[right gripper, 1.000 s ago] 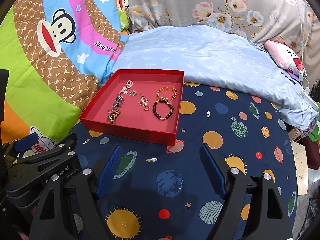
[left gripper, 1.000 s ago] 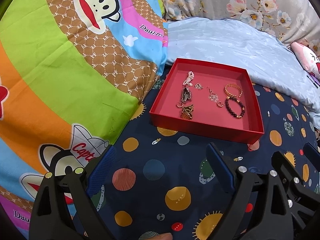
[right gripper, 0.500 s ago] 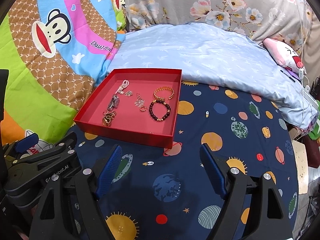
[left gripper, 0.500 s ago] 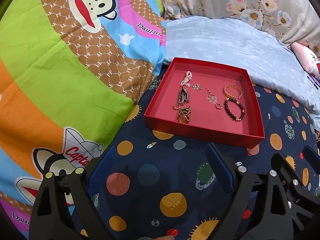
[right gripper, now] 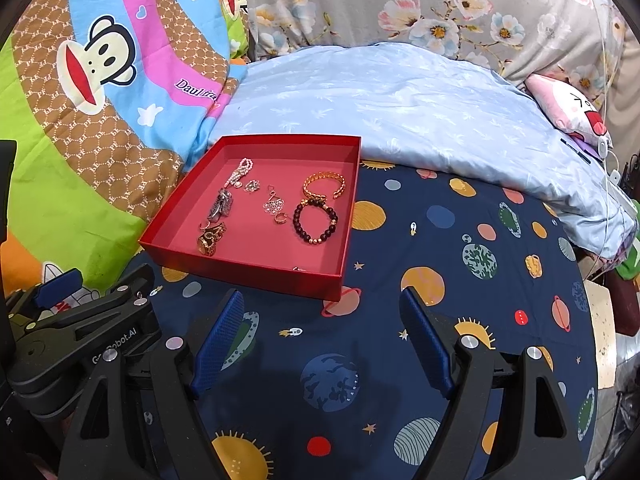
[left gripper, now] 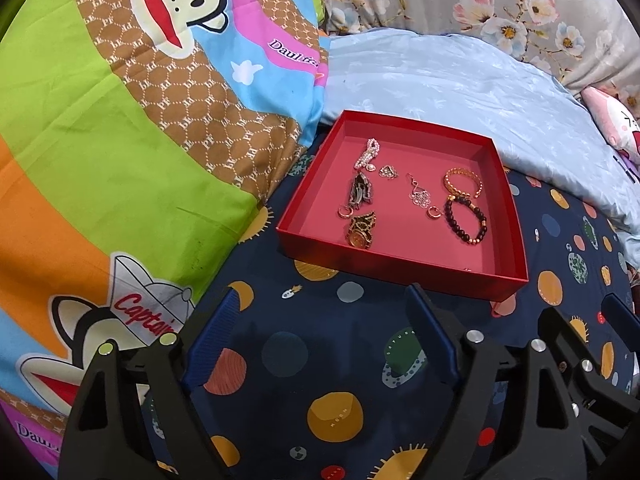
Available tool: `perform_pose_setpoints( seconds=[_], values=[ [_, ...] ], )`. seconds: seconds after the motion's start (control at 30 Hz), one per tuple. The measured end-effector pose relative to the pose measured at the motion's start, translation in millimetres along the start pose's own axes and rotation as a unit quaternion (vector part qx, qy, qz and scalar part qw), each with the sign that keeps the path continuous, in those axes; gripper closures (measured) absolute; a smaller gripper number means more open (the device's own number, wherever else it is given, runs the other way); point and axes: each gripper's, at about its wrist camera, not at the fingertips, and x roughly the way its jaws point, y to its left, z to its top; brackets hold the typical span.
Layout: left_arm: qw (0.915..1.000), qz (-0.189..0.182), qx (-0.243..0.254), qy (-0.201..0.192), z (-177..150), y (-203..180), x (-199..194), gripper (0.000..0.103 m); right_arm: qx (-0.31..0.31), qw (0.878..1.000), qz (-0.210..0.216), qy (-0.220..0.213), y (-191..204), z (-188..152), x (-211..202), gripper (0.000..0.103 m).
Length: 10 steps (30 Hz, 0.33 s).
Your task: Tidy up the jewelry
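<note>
A shallow red tray point(left gripper: 400, 260) point(right gripper: 248, 270) lies on a navy planet-print sheet. Inside it are a dark bead bracelet point(left gripper: 466, 220) point(right gripper: 316, 222), a gold bangle point(left gripper: 462, 182) point(right gripper: 324, 184), a pearl strand point(left gripper: 368, 152) point(right gripper: 240, 172), a gold watch point(left gripper: 362, 232) point(right gripper: 210, 240), silver pendants point(left gripper: 419, 196) and small rings. My left gripper point(left gripper: 320, 336) hovers over the sheet just short of the tray, its jaws wide but closing, nothing between them. To its right, my right gripper point(right gripper: 324, 334) stands open and empty, also short of the tray.
A bulky cartoon-monkey quilt point(left gripper: 120, 140) rises at the left. A pale blue duvet point(right gripper: 400, 108) lies behind the tray, with a floral pillow point(right gripper: 440, 12) beyond and a pink plush point(right gripper: 572, 108) at the right. The left gripper's body point(right gripper: 80, 328) sits at the lower left.
The tray has shifted slightly in both views, left in the left wrist view and down in the right wrist view. The left jaws look a touch narrower. Nothing was picked up.
</note>
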Motion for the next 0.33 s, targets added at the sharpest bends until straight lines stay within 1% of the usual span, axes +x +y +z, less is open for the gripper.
perform_pose_setpoints(
  seconds=[0.33],
  values=[
    [1.0000, -0.001, 0.002, 0.003, -0.3, -1.3, 1.9, 0.022, 0.000, 1.000, 0.000, 0.000, -0.9, -0.1, 0.6, 0.024]
  ],
)
